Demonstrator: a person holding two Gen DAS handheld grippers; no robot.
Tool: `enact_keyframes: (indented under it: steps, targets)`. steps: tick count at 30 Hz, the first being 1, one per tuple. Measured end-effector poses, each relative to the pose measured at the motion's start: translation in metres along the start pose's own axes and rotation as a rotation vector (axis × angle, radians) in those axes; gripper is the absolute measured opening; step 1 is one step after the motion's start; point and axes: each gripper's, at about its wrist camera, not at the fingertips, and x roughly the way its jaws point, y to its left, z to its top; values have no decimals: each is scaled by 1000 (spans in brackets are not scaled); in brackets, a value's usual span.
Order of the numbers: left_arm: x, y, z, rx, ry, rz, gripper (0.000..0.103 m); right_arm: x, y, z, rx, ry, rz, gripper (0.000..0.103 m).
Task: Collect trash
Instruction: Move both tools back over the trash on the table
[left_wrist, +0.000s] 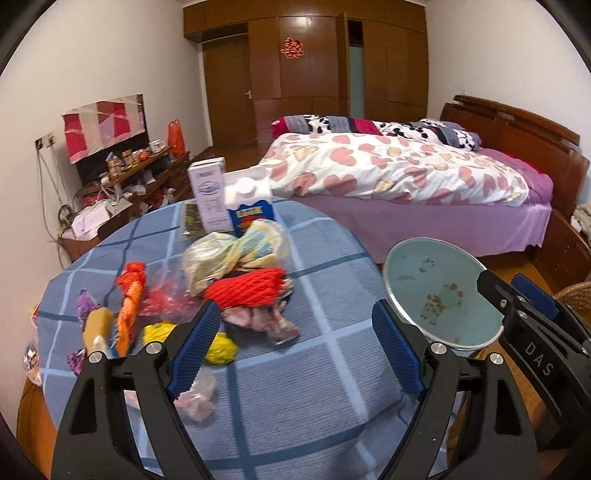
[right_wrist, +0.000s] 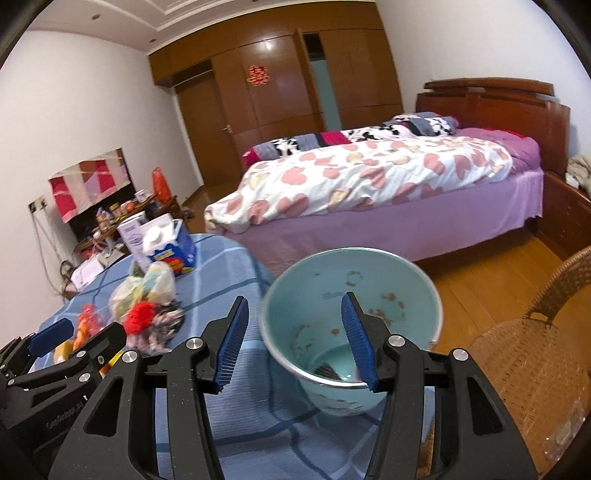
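Mid-collection: L gripper (left_wrist: 293, 354) wide open, empty, hovering above crumpled wrappers (left_wrist: 221, 295) on blue-checked round table (left_wrist: 295, 387). R gripper (right_wrist: 295, 345) open astride rim of pale-blue bin (right_wrist: 417, 295) near table edge; grip unclear. Next: pinch nearest scrap, drop into bin.

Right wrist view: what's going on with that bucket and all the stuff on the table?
A person holds two grippers over a table with a blue checked cloth. The right gripper is open, one finger inside the tilted teal bucket at the table's edge. The left gripper hangs open near the trash pile, holding nothing.
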Motion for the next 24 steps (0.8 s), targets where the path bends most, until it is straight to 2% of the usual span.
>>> enact_keyframes:
  steps: [8, 24]
  targets:
    - [-15, 39, -10, -44, -11, 64, 83, 2, 35, -6, -53, 29, 79, 53]
    - [-16, 116, -37, -164, 35, 177, 83, 7, 97, -18, -159, 61, 201, 52]
